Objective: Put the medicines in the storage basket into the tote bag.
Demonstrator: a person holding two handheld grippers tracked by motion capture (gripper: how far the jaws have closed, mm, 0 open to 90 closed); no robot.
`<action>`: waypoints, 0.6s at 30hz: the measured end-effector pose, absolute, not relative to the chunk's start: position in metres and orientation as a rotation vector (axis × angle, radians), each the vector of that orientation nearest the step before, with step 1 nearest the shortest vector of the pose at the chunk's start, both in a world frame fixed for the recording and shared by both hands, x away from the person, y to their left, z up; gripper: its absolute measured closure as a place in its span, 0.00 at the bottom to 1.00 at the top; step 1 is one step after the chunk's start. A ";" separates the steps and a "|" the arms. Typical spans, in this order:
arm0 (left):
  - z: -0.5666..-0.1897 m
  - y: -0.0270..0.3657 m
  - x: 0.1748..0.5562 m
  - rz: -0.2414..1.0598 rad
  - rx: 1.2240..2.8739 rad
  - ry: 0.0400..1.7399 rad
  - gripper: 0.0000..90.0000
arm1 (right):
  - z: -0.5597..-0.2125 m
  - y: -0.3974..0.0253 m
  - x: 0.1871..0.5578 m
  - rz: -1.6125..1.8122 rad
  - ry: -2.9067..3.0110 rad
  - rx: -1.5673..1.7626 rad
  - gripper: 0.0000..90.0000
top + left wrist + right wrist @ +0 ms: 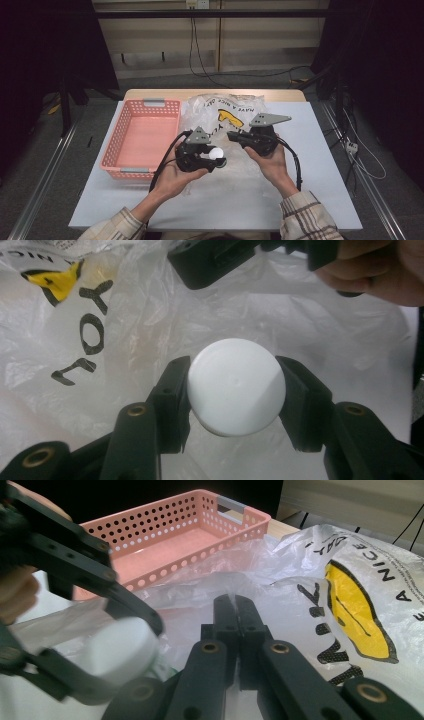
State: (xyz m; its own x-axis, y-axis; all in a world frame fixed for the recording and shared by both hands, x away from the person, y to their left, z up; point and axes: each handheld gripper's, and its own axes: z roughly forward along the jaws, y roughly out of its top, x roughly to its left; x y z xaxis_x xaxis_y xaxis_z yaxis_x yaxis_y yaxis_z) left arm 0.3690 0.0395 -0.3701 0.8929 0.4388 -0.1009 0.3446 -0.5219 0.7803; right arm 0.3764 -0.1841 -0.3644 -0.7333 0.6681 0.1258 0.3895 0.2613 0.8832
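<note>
Left gripper (235, 390): fingers (170, 400) clamped on either side of a white round cap (236, 386); its flat face points at the left gripper view's camera, and whatever lies under it is hidden. Right gripper (235, 611): fingers together, pinching a fold of clear plastic bag (320, 580); blurred in its view. High view adds the pink basket (141, 137) left of the bag on the tabletop (320, 150).
</note>
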 end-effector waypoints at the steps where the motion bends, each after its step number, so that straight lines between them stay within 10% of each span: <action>1: -0.373 0.037 0.371 0.128 2.171 0.564 0.57 | -0.365 -0.184 0.376 1.462 2.263 0.978 1.00; 18: -0.427 0.001 0.397 0.135 2.215 0.671 0.57 | -0.385 -0.180 0.369 1.397 2.337 0.998 1.00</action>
State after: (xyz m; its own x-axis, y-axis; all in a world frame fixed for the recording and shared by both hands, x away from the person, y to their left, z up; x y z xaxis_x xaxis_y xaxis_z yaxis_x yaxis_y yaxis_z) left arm 0.3966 0.0011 -0.4273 0.8534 0.5075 -0.1189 0.4220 -0.5387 0.7292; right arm 0.3692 -0.1803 -0.3852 -0.7376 0.6618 0.1337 0.4310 0.3091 0.8477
